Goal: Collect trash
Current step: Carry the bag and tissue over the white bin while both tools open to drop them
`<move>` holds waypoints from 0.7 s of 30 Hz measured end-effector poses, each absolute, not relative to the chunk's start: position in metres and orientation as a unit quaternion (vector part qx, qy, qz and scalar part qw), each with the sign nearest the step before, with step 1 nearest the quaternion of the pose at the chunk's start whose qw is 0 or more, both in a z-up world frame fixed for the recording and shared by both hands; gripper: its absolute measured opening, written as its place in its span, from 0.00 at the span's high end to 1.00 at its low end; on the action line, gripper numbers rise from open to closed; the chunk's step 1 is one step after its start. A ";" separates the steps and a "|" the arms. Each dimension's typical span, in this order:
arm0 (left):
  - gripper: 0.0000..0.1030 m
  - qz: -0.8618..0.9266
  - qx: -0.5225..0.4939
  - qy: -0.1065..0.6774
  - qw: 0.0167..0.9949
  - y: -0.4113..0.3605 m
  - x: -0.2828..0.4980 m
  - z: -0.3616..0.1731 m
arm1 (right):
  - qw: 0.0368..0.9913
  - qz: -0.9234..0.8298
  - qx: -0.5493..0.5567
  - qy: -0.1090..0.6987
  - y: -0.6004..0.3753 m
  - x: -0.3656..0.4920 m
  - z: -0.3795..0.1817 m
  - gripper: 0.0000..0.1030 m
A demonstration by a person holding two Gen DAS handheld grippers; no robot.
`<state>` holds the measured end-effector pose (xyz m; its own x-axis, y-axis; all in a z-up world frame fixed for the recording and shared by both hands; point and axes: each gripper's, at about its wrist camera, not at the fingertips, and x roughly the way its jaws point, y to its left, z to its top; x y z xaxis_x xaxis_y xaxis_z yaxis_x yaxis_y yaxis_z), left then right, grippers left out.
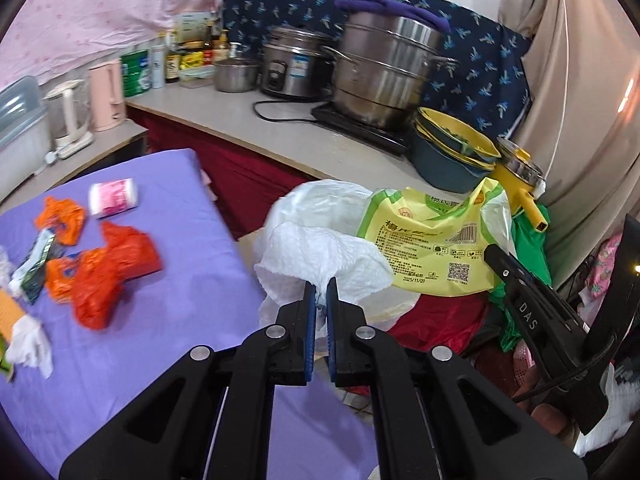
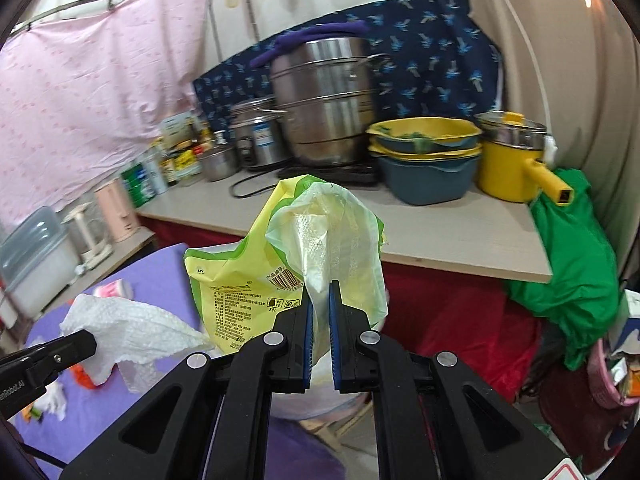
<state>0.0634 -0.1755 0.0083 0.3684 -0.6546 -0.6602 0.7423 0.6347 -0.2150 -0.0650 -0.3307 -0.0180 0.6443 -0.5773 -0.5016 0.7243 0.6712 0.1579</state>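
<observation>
Left tongs [image 1: 321, 294] pinched tight on white paper towel [image 1: 320, 256]; right tongs [image 2: 319, 300] clamp yellow-green bag [image 2: 240, 280] (date "2025/11/09", QR code, barcode) off the purple table [image 1: 160, 200].

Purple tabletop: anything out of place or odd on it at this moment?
Yes. Litter lies loose on the purple tabletop: crumpled orange plastic, a tipped pink-and-white container on its side, white tissue and a small dark wrapper. Nothing looks spilled or broken.
</observation>
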 end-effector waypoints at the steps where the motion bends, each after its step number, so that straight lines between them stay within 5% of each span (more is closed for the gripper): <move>1: 0.95 -0.432 0.062 0.370 0.820 -0.187 0.065 0.003 | 0.887 -0.373 0.173 0.211 -0.334 -0.066 -0.020 0.93; 18: 0.93 -0.421 0.099 0.448 0.782 -0.288 0.125 -0.090 | 0.857 -0.406 0.149 0.281 -0.387 -0.010 -0.072 0.92; 20: 0.80 -0.418 0.088 0.460 0.779 -0.284 0.134 -0.094 | 0.860 -0.387 0.167 0.287 -0.389 -0.003 -0.077 0.88; 21: 0.66 -0.415 0.078 0.461 0.781 -0.279 0.137 -0.093 | 0.863 -0.376 0.177 0.288 -0.391 0.001 -0.078 0.86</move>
